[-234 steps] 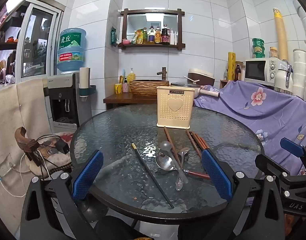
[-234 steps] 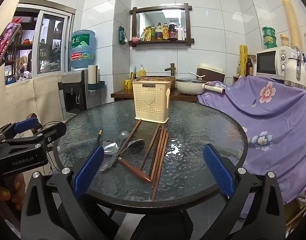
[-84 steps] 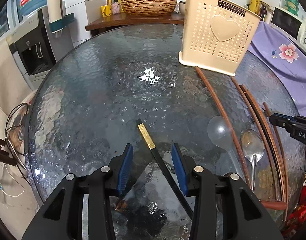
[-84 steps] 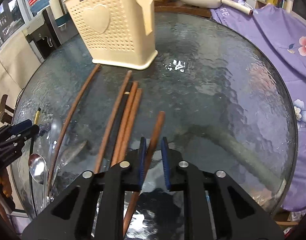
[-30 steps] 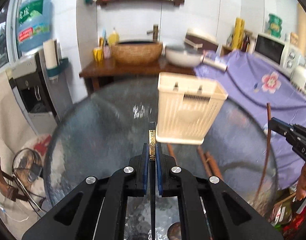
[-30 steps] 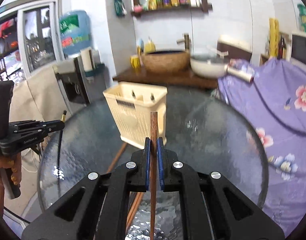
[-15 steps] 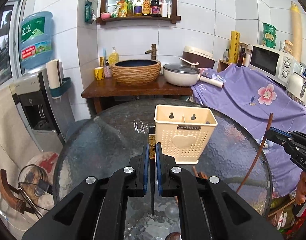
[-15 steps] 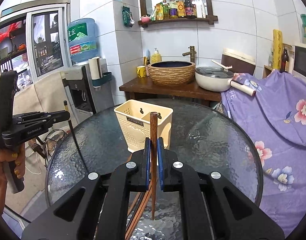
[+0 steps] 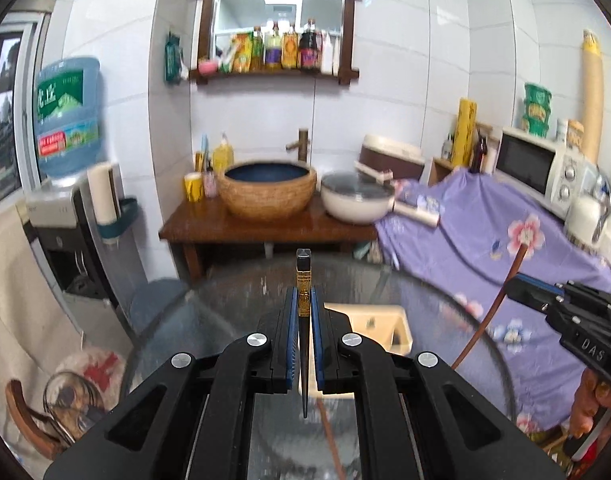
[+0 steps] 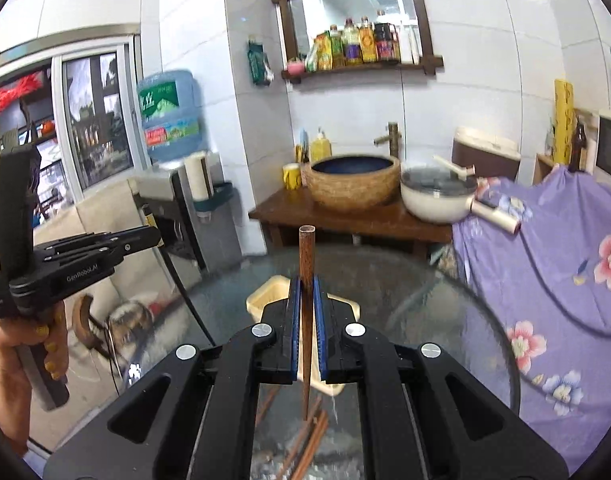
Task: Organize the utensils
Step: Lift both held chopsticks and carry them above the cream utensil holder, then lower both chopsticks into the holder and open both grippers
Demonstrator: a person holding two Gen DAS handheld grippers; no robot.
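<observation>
Two pairs of tongs are each clamped tight on a single chopstick above the round textured-glass table (image 9: 445,304). The left gripper (image 9: 304,312) pinches a black chopstick with a gold band (image 9: 304,280) between its blue pads; the stick stands nearly upright, its thin tip hanging free below the jaws. The right gripper (image 10: 305,304) pinches a dark brown wooden chopstick (image 10: 306,252) the same way, blunt end up. Just past both sets of fingers sits the cream plastic utensil holder (image 9: 379,322), mostly hidden behind the gripper bodies, so its compartments cannot be made out. Several more brown chopsticks (image 10: 309,436) lie on the glass under the right gripper, blurred and partly covered. Spoons cannot be seen from either view. Beyond the table, a woven-sided basin (image 9: 267,188) and a purple floral cloth (image 9: 485,236) look soft with motion blur.
</observation>
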